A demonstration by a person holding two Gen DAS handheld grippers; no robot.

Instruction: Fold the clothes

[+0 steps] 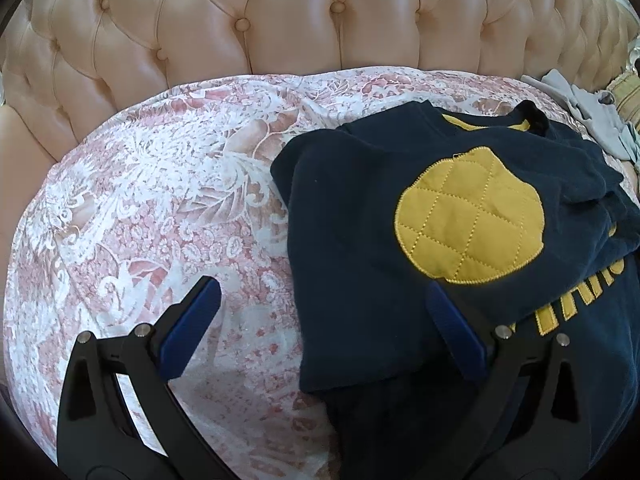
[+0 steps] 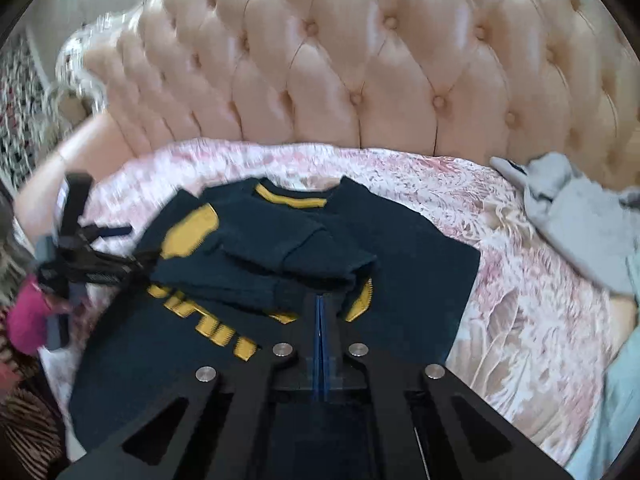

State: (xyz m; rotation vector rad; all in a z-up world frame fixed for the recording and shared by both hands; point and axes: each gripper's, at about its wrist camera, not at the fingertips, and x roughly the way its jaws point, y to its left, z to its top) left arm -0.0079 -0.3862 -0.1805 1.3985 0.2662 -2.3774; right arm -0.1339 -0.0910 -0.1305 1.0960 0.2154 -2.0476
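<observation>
Item: navy sweatshirt (image 2: pixel 400 248), lying on the bed (image 1: pixel 140 208), at 3 o'clock in the left wrist view and at centre in the right wrist view.

Condition: partly folded. Both sleeves lie turned in across the chest, their quilted yellow elbow patch (image 1: pixel 468 216) faces up, and the side edges look squared. The body lies at full length, so by my judgement a fold of hem toward collar is left.

Material: thick, matte knit, soft edged; yellow collar band at 12 o'clock; yellow block lettering (image 2: pixel 208 320) partly covered by a sleeve. Patch is oval, diamond stitched.

Left hand-held gripper (image 1: pixel 324 300): released, jaws wide, one finger over the bedspread, the other at the sweatshirt's left fold, holding nothing.

Right hand-held gripper (image 2: pixel 320 304): clenched, blue pads together, over the sleeve ends; whether cloth is pinched I cannot tell.

Surroundings: pink and white floral bedspread, woven relief; tufted, glossy peach headboard (image 1: pixel 280 20); crumpled grey garment (image 2: pixel 580 216) at 3 o'clock, not folded.
</observation>
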